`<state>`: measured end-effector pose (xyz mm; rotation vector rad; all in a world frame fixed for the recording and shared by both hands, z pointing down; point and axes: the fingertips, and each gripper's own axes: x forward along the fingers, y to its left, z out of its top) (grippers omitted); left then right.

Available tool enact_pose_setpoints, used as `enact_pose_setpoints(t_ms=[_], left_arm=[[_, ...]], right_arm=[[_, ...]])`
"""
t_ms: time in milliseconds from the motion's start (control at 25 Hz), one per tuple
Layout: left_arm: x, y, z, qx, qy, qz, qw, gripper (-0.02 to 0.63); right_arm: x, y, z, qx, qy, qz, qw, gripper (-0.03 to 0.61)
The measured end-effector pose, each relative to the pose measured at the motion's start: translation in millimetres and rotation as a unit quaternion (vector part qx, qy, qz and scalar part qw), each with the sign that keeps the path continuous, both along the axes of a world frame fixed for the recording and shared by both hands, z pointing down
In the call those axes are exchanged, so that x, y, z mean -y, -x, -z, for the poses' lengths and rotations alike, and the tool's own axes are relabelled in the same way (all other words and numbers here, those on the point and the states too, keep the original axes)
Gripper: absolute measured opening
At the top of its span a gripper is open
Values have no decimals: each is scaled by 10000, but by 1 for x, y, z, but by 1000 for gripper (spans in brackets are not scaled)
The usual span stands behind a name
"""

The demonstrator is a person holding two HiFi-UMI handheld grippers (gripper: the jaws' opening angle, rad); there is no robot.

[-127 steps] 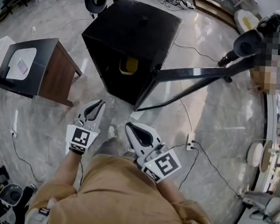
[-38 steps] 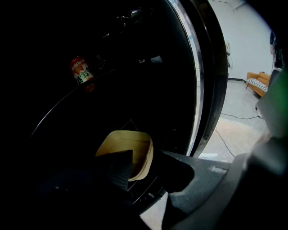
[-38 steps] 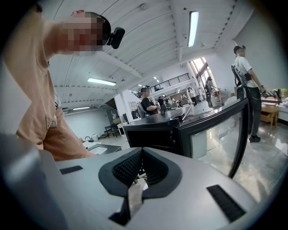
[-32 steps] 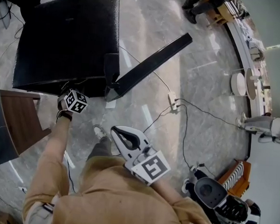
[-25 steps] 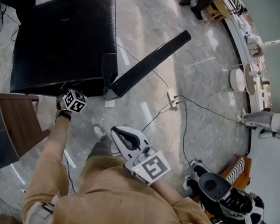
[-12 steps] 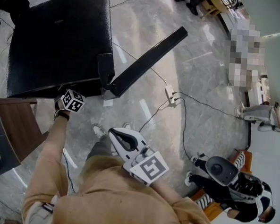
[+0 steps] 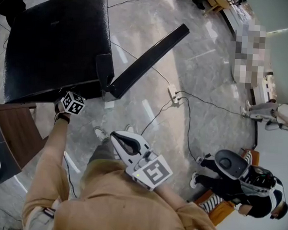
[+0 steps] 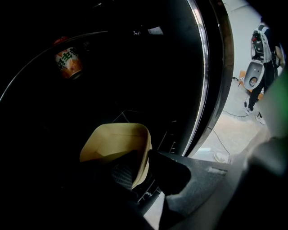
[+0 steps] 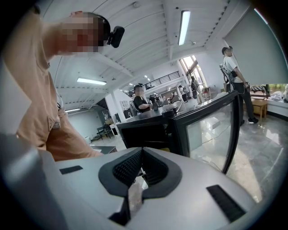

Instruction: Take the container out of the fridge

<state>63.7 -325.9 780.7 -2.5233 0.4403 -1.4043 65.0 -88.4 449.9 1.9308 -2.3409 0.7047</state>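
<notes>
A pale yellow container (image 8: 114, 141) sits on a shelf inside the dark fridge (image 7: 56, 38), whose door (image 7: 147, 59) stands swung open. My left gripper (image 8: 141, 159) reaches into the fridge with its jaws closing. The container's near wall stands between them, one finger inside, the other finger (image 8: 168, 173) outside. From the head view only this gripper's marker cube (image 7: 71, 103) shows at the fridge's front edge. My right gripper (image 7: 116, 136) hangs shut and empty in front of my body, its fingertips (image 9: 135, 167) together.
A can with an orange label (image 8: 68, 63) stands deeper in the fridge. A brown side table (image 7: 16, 128) is left of my arm. A power strip with cables (image 7: 173, 95) lies on the floor. A person (image 7: 237, 181) sits at the right.
Since the earliest frame my left arm has stretched into the fridge. Over the last second it has barely moved; the right gripper keeps its place.
</notes>
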Motion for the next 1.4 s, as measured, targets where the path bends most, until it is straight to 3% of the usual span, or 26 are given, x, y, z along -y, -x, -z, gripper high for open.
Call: enact_pose_setpoints(t_ms=[440,880,1400], left_arm=[[0,-1,1,-97,30,84,9999,34],[-4,-1,3,-218,107,100,9997,26],[-9,8,12,-499,327,526,9968,25]], right_arm=[[-5,-2,-1,3,14,-75,10000,0],[-7,0,-1,-23,-15,-51,10000,0],[-14,1,5,-1,-105,30,9999,0]])
